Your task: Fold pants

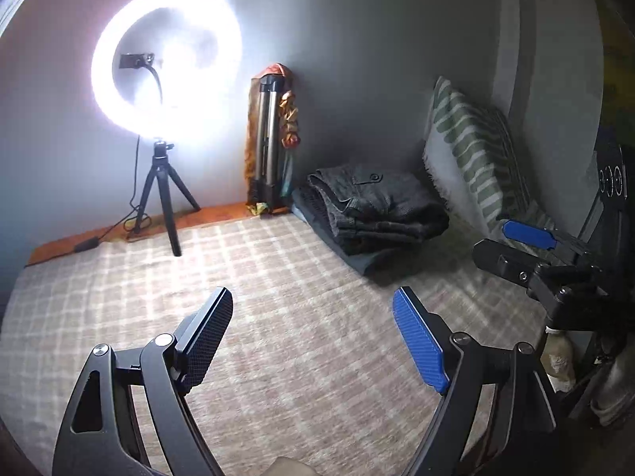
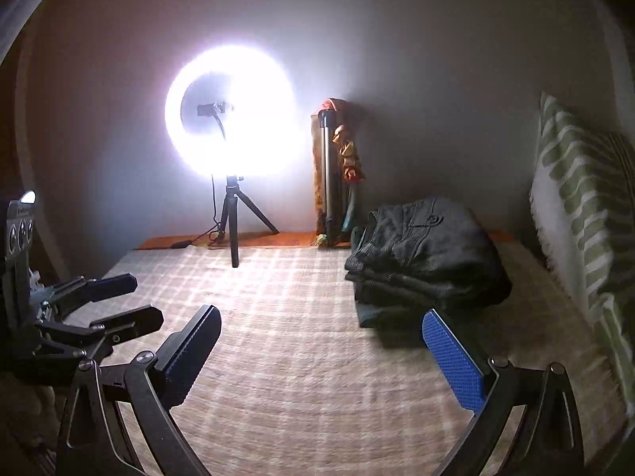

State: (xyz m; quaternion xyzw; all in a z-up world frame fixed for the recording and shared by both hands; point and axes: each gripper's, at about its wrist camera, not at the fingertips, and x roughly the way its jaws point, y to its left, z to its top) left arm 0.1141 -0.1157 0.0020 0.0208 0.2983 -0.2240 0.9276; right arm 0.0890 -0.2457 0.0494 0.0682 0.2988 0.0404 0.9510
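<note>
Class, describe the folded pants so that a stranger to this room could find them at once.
Start at the glowing ring light on its black tripod and move right along the checked beige bedcover. The dark grey folded pants sit stacked before the green-striped pillow, the only dark bundle, with a buttoned pocket on top.

I see dark grey folded pants (image 2: 424, 254) on the beige checked bed (image 2: 301, 341), a green-and-white striped pillow (image 2: 583, 206), a white-glowing ring light (image 2: 230, 111), and blue and black gripper pads (image 2: 456, 361).
</note>
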